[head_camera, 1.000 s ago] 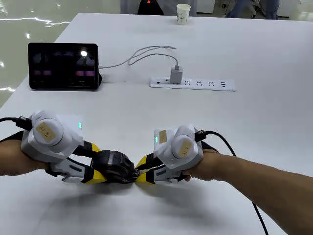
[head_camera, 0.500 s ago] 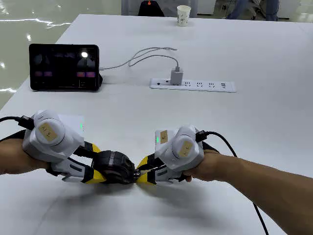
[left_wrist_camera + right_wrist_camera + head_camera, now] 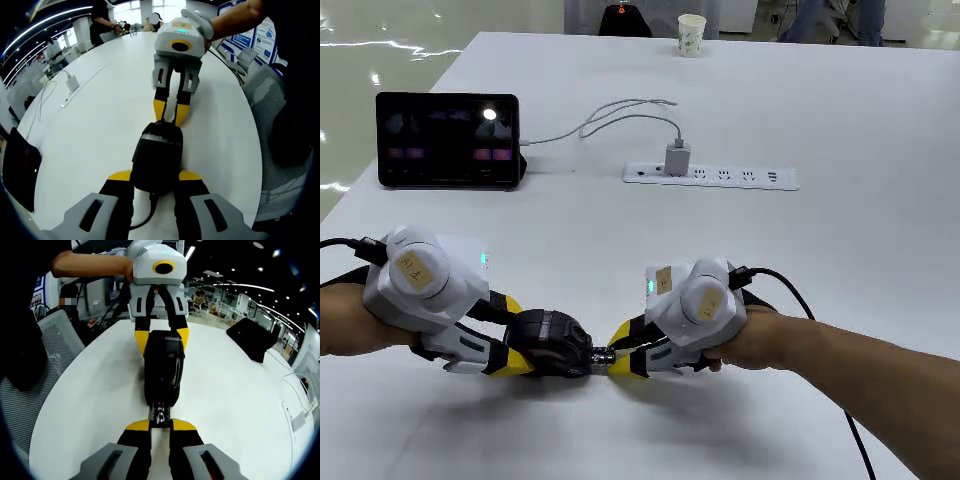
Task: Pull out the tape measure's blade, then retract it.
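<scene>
So the left gripper (image 3: pixel 515 333) has its two yellow-tipped jaws clamped on the sides of the black tape measure (image 3: pixel 550 343), which sits right between them and down on the white table (image 3: pixel 840 250). The right gripper (image 3: pixel 618 352) points straight at it from the opposite side, nose to nose, with its jaws pinched together on the end of the blade (image 3: pixel 600 353). Only a short stub of blade is out of the case. In the right gripper view you can see it best: the marked strip (image 3: pixel 160 412) runs from the case mouth straight into the closed tips of the right gripper (image 3: pixel 160 426), and the tape measure (image 3: pixel 162 362) stands on edge just ahead of them, with the left gripper (image 3: pixel 161 340) hugging it from the far side. In the left gripper view it's the mirror of that – the case (image 3: pixel 157 155) is wedged between the left gripper's (image 3: pixel 156 176) tips, and the right gripper (image 3: pixel 170 117) sits just past the case's front end with its tips nearly touching each other. Further out from both grippers, across the table, there's a dark tablet (image 3: pixel 448 138) propped up beyond the left one, a white power strip (image 3: pixel 710 175) with a charger (image 3: pixel 678 157) plugged in beyond the right one, and a paper cup (image 3: pixel 692 33) way off at the far edge.
</scene>
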Demonstrator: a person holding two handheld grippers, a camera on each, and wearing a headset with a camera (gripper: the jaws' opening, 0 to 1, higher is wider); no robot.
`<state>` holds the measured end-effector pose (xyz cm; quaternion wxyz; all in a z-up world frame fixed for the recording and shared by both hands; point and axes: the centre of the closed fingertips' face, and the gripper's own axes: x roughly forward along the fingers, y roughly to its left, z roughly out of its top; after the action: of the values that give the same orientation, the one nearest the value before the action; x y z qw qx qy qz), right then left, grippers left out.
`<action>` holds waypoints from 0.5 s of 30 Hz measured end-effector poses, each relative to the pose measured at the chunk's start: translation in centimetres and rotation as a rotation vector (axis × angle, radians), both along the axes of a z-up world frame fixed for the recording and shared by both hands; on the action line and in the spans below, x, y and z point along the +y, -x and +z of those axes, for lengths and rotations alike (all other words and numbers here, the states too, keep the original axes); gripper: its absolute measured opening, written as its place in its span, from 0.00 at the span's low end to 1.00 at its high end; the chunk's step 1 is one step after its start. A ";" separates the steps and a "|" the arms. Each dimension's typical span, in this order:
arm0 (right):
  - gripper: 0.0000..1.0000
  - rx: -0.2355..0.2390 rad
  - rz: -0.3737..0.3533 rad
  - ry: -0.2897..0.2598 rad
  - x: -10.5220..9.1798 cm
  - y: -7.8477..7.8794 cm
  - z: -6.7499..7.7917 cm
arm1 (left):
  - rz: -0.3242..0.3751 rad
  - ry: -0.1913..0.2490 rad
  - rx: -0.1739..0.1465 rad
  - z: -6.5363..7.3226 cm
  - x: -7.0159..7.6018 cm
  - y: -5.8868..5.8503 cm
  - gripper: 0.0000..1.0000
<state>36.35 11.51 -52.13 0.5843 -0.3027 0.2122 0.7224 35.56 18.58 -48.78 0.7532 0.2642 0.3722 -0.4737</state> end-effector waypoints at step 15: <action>0.09 -0.002 -0.005 0.015 -1.6 -0.3 0.0 | -0.008 -0.002 0.003 0.0 0.0 0.1 0.25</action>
<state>36.69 9.92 -52.15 0.5840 -0.3070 0.2177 0.7192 35.48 18.58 -48.73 0.7504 0.2656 0.3727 -0.4769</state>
